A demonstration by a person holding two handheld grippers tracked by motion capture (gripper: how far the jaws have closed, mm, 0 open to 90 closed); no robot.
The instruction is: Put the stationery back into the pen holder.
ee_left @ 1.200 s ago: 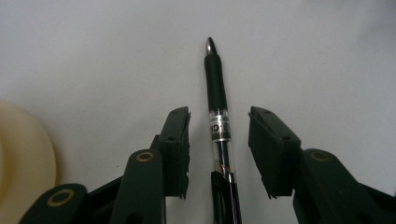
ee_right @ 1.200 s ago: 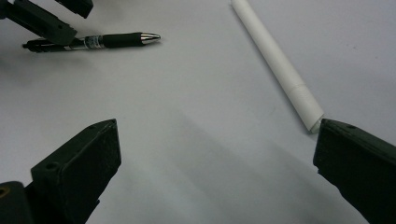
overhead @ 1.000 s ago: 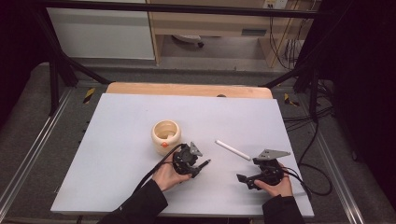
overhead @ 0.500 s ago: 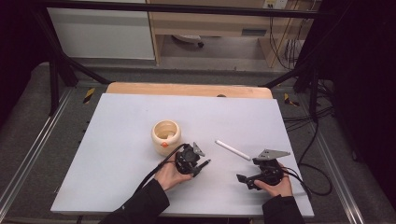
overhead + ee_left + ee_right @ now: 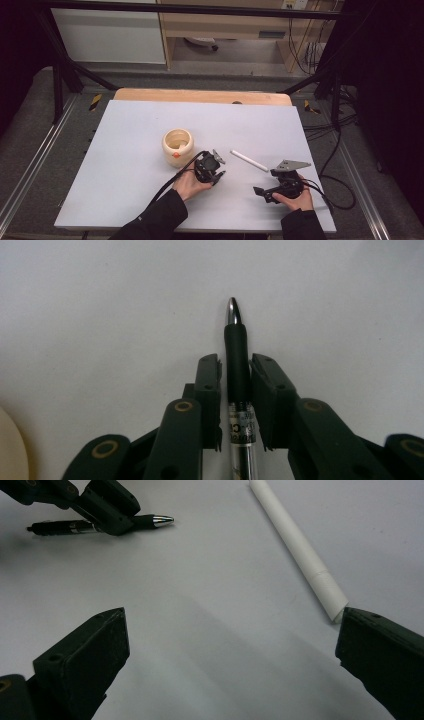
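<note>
Left tongs (image 5: 235,385) angled low over table (image 5: 125,150), closing around pen (image 5: 236,347).

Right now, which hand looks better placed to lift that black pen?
Left. The left gripper already straddles the pen, jaws just closing beside its grip. The right gripper gapes open near the white tube.

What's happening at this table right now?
A person works two handheld grippers over a white table. The left gripper straddles a black pen lying flat; its jaws have just been closing, though a sliver of gap shows on each side. The right gripper rests open near a white tube. A cream cup stands apart.
</note>
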